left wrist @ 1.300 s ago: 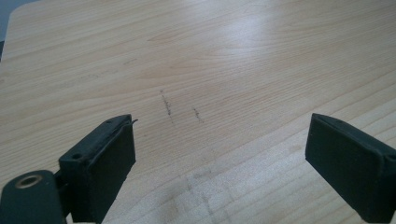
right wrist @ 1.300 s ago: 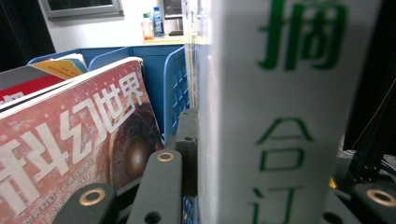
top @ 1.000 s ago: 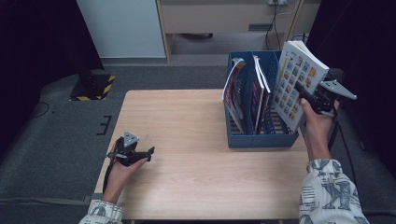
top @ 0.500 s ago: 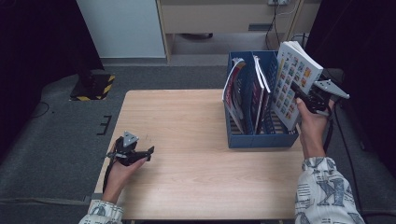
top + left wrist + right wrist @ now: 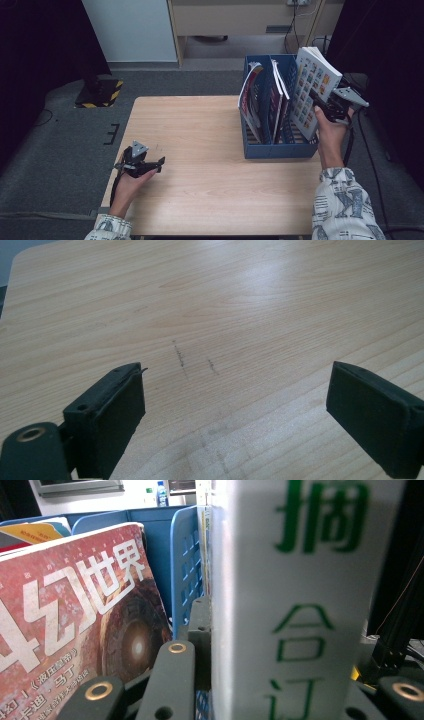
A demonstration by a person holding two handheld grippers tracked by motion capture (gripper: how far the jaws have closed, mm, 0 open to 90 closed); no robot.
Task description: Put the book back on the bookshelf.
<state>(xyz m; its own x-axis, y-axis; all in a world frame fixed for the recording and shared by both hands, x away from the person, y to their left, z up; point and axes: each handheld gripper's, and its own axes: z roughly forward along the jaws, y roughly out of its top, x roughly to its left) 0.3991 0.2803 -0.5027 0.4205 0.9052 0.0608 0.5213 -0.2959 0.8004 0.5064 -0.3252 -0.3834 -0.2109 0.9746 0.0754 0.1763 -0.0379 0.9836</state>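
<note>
Left tongs (image 5: 159, 162) rest low over the bare left part of the table (image 5: 200, 130), jaws spread wide, nothing between them; faint pencil marks (image 5: 182, 357) on the wood ahead. Well apart to the right stands a blue file rack (image 5: 272, 147) at the table's right edge. Its left slots carry a red-covered magazine (image 5: 248, 100) and thinner ones (image 5: 276, 97), leaning. Right tongs (image 5: 320, 105) pinch a thick white book (image 5: 312, 85) by its spine, held tilted above the rack's rightmost slot, lower edge inside the rack. In the right gripper view a blue divider (image 5: 186, 555) stands just beside the book, the red magazine beyond it
</note>
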